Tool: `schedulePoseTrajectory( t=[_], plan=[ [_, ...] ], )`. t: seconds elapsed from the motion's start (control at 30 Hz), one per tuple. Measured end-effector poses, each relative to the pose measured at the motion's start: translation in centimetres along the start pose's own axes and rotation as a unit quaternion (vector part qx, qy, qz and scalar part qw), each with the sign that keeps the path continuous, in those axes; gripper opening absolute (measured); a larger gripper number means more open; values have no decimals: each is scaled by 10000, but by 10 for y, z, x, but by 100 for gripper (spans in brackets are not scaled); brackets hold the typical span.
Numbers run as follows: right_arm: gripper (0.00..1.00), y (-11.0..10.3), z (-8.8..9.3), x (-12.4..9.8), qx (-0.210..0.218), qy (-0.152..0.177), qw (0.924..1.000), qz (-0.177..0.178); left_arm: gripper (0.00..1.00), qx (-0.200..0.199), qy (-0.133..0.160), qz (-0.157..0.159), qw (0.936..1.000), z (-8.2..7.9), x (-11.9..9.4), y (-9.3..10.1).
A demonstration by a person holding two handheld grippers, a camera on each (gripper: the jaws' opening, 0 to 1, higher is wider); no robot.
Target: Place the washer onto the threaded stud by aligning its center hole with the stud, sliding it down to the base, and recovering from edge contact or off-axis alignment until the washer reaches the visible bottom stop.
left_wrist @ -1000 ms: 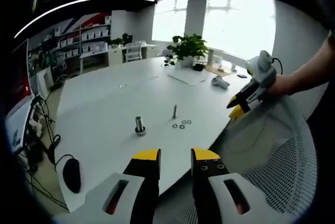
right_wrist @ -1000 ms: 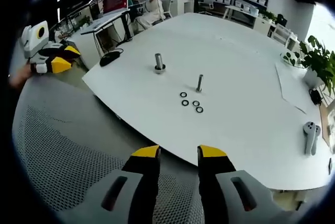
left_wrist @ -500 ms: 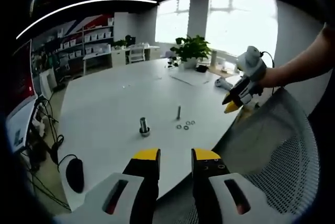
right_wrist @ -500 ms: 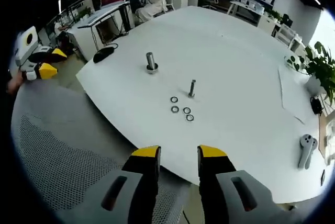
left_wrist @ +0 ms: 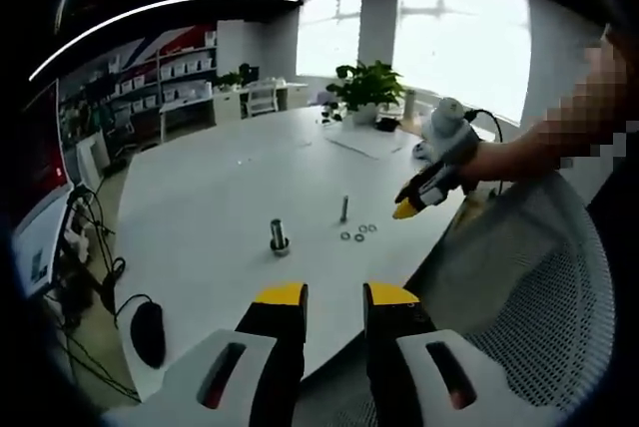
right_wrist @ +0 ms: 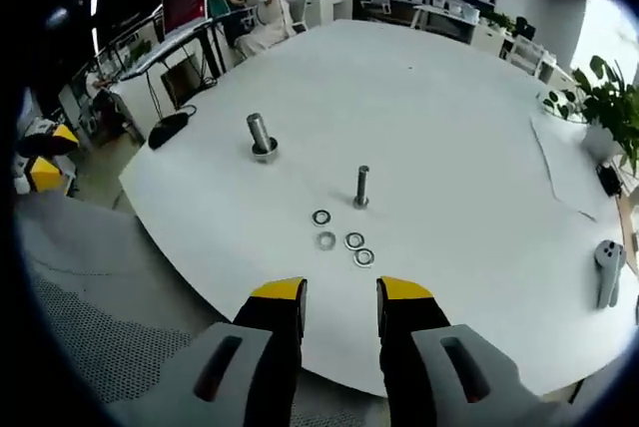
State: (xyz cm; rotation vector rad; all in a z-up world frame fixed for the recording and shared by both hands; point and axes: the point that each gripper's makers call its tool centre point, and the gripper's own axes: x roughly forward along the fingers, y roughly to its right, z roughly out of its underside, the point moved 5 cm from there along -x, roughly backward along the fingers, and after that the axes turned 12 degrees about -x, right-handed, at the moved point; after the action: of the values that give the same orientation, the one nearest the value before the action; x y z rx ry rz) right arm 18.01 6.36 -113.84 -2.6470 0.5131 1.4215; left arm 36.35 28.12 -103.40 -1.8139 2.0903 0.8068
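A thin threaded stud stands upright on the white table. Several loose washers lie flat just in front of it. My right gripper hangs open above the table's near edge, short of the washers, with nothing between its jaws. In the left gripper view the stud and washers sit mid-table, and the right gripper hovers just right of them. My left gripper is open and empty, back from the table edge.
A thicker bolt stands left of the stud. A black mouse lies at the left edge, a white controller at the right, and a sheet of paper and a plant farther back. A mesh chair stands by the table.
My right gripper has come forward from over the chair to the table edge, nearer the washers. The left gripper has barely shifted. Stud and washers have not moved.
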Motion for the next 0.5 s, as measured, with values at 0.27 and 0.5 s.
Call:
schedulePoseTrajectory(
  t=[0.27, 0.5],
  plan=[
    [31, -2, 1, 8, -215, 21, 9998, 5, 20, -9, -57, -18, 10000, 2, 1, 0],
    [31, 0, 7, 23, -368, -57, 9993, 79, 20, 9, -85, -22, 10000, 3, 1, 0]
  ],
)
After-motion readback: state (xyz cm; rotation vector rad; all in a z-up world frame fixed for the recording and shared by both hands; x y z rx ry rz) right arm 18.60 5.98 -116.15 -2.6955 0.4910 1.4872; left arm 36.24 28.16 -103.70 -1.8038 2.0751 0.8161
